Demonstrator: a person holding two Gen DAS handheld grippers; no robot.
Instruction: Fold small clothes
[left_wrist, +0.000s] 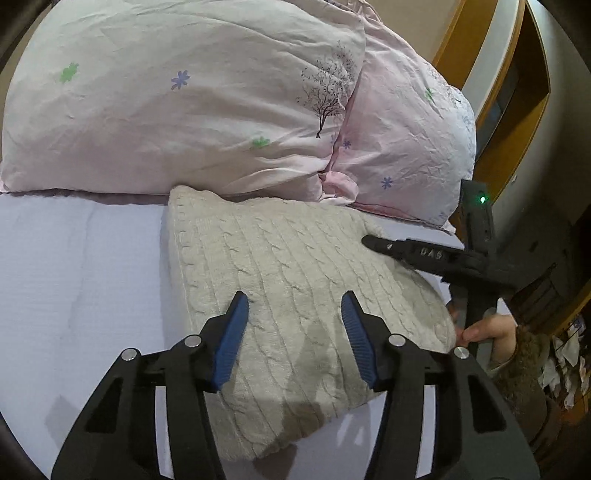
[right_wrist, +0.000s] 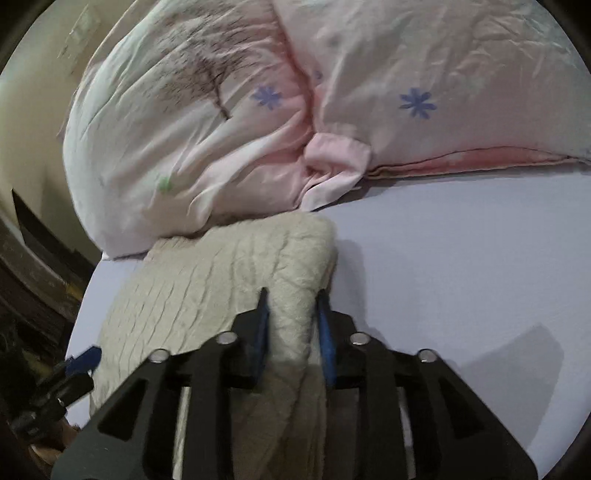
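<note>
Even, fairly soft indoor light, bright on the pink pillows (left_wrist: 177, 96) and lavender sheet (left_wrist: 74, 277), dim in the right and lower-left margins; soft shadows of gripper parts on the knit garment (left_wrist: 295, 332) and on the sheet lower right in right wrist view. Heavy fisheye bending plus black corner vignette in both. Left view sharp; right view blurred and smeared, pillow print soft.
</note>
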